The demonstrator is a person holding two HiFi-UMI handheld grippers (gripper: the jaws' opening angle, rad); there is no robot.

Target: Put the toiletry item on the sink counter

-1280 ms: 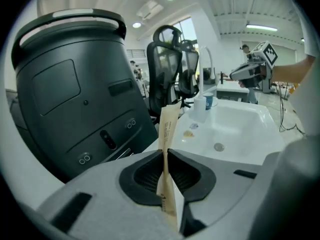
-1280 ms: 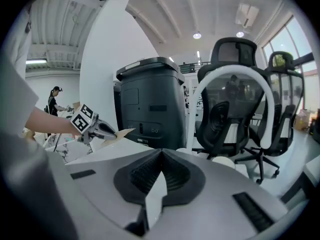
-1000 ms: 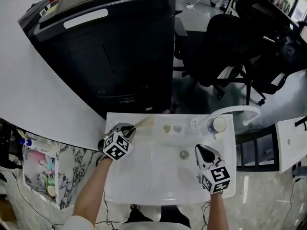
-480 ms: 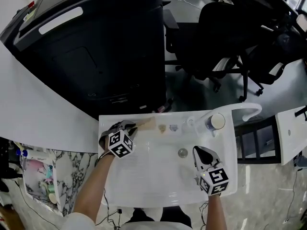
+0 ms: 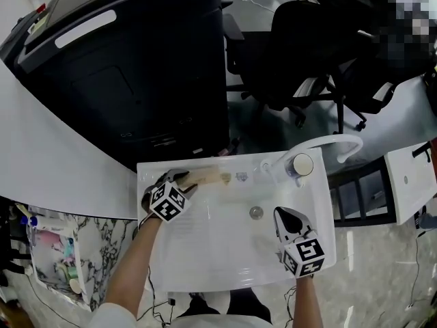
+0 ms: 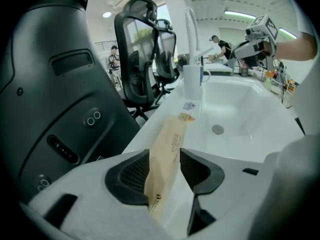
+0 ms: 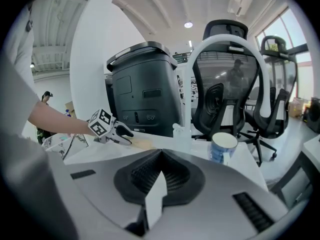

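L hand-held gripper (image 5: pixel 183 180) lowered, jaws just opened, packet (image 6: pixel 170 149) btwn

Sink basin (image 5: pixel 218 251) lay open across middle, only drain (image 5: pixel 256 212) on its floor. Back ledge (image 5: pixel 147 171) was crowded: paper packet (image 5: pixel 205 178) at left, two small items (image 5: pixel 240 177) mid, cup (image 5: pixel 301 164) and faucet arch (image 5: pixel 338 141) at right. Black machine (image 5: pixel 136 67) walled off space behind ledge; office chair (image 5: pixel 307 53) stood beyond faucet.
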